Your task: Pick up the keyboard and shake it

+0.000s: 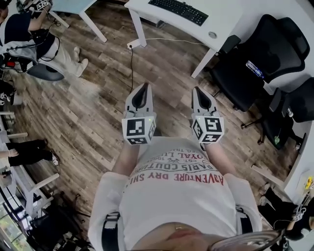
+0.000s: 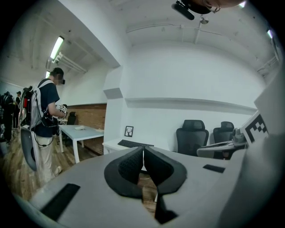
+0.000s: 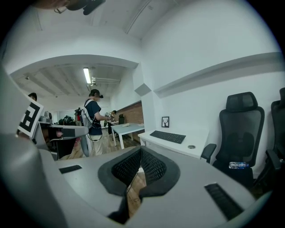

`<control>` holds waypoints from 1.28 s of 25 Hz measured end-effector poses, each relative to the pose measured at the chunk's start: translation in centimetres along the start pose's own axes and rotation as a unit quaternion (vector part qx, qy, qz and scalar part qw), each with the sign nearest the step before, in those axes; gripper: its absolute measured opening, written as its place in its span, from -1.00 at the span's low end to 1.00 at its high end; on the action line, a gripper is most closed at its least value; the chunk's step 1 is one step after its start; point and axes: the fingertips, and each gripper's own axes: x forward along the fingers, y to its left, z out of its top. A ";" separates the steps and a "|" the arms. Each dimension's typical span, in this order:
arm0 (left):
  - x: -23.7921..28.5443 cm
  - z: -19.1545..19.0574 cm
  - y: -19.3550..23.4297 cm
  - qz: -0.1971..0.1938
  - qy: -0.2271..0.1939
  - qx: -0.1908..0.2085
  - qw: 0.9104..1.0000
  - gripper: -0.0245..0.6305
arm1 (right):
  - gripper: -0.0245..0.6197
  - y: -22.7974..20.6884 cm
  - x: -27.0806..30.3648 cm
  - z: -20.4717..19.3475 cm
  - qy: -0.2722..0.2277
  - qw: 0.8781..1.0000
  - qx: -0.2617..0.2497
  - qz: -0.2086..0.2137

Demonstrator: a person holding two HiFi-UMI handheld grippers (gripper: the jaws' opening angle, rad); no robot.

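**Item 1. Left gripper** (image 1: pixel 143 87). The jaws are seen pressed together, and nothing is held between them. It is carried in front of the person's body, above the wooden floor (image 1: pixel 98 98), and pointed toward 12 o'clock. Its marker cube (image 1: pixel 139 128) is turned up toward the head camera.

**Item 2. Right gripper** (image 1: pixel 198 90). The jaws are likewise drawn together on nothing. It is held beside the left gripper, at its 3 o'clock, and aimed the same way.

**Item 3. Keyboard** (image 1: pixel 179 11). A black keyboard is laid flat on the white desk (image 1: pixel 230 22), at 12 to 1 o'clock from the grippers and well apart from both. It is not touched by either.

**Item 4. Surroundings.**
- A cable (image 1: pixel 131 63) is run down from the desk's near edge to the floor, at 12 o'clock.
- Black office chairs (image 1: pixel 267 49) are ranged at 2 o'clock, and a bottle (image 1: pixel 255 69) is laid on one seat.
- Another person (image 1: pixel 29 34) is stood at 10 o'clock beside a second table (image 1: pixel 73 6).

**Item 5. Task status.** Nothing is judged done: the keyboard has not been lifted. Everything remains to be carried out: the desk approached, the jaws parted, the keyboard gripped, raised and shaken.
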 end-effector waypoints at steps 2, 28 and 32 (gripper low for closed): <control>1.5 0.4 3.1 0.001 0.002 -0.004 1.000 -0.84 | -0.85 1.1 3.2 0.6 0.005 1.000 -0.003 -0.004; 21.9 1.4 23.4 0.011 0.035 -0.006 0.999 -0.84 | -0.85 2.6 32.2 4.2 0.029 1.000 -0.005 -0.009; 28.9 3.1 22.6 0.010 0.039 -0.008 0.999 -0.84 | -0.85 -2.5 36.6 6.7 0.025 1.000 0.000 -0.008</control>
